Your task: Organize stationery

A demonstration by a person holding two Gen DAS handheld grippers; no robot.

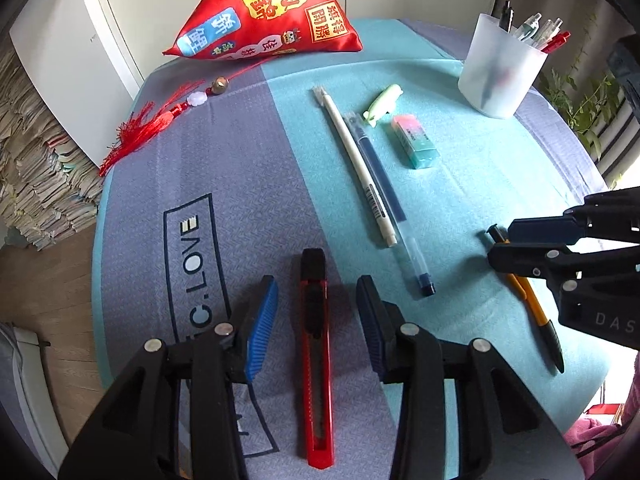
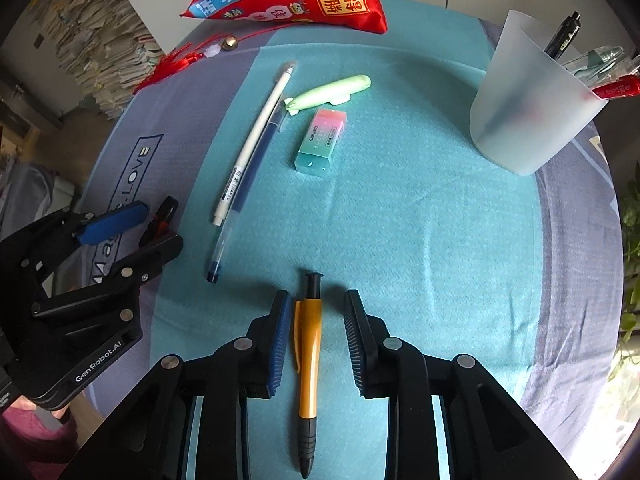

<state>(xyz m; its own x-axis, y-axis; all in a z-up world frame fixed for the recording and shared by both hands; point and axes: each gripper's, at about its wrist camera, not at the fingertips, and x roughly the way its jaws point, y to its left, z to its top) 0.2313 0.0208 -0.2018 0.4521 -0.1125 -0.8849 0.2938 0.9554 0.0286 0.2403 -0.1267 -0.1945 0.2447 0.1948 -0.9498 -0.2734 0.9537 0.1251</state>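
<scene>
Red box cutter (image 1: 317, 364) lies on the blue-and-teal cloth-covered table (image 1: 240, 168), between the left gripper's (image 1: 318, 320) jaws, pads clear of it. Orange ballpoint pen (image 2: 308, 364) lies to its right, between the right gripper's (image 2: 316, 336) jaws, also untouched. Between the two, farther back: white pen (image 1: 357, 164) and clear blue gel pen (image 1: 394, 208) side by side, touching. Right of them: green whale-shaped item (image 1: 385, 102), pastel eraser (image 1: 415, 142) just in front. Frosted plastic cup (image 1: 500, 68) with pens in it stands back right; red satin pouch (image 1: 272, 12) back left.
</scene>
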